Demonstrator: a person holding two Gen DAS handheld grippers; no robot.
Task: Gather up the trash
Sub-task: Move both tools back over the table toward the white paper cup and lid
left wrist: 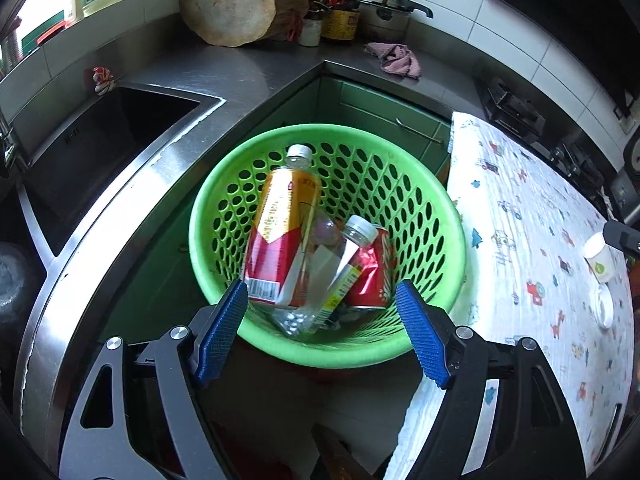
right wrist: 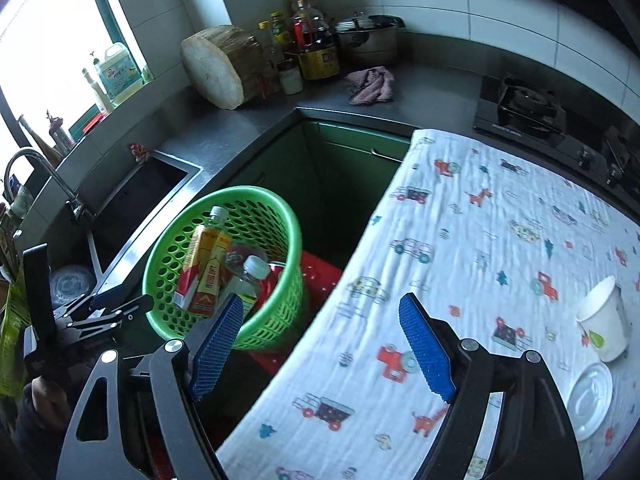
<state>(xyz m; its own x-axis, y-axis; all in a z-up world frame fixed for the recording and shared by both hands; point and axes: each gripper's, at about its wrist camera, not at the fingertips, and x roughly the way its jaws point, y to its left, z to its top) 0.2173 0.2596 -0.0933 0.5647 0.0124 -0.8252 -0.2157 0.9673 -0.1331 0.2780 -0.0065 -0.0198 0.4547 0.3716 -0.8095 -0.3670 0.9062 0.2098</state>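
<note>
A green perforated basket (left wrist: 424, 200) holds a yellow-and-red drink bottle (left wrist: 280, 232), a clear plastic bottle (left wrist: 340, 264) and a crushed red can (left wrist: 372, 272). My left gripper (left wrist: 322, 300) is open and empty, hovering above the basket's near rim. The basket also shows in the right wrist view (right wrist: 160, 272). My right gripper (right wrist: 320, 320) is open and empty over the edge of the patterned cloth table (right wrist: 480, 240). A white paper cup (right wrist: 604, 328) and a white lid (right wrist: 588, 400) lie on the cloth at the right, apart from my fingers.
A steel sink (left wrist: 100, 152) is set in the grey counter at the left. A wooden chopping block (left wrist: 228, 0), sauce bottles (left wrist: 340, 4), a pot (left wrist: 388, 12) and a pink rag (left wrist: 396, 60) sit at the back. A gas stove (right wrist: 528, 108) lies beyond the table.
</note>
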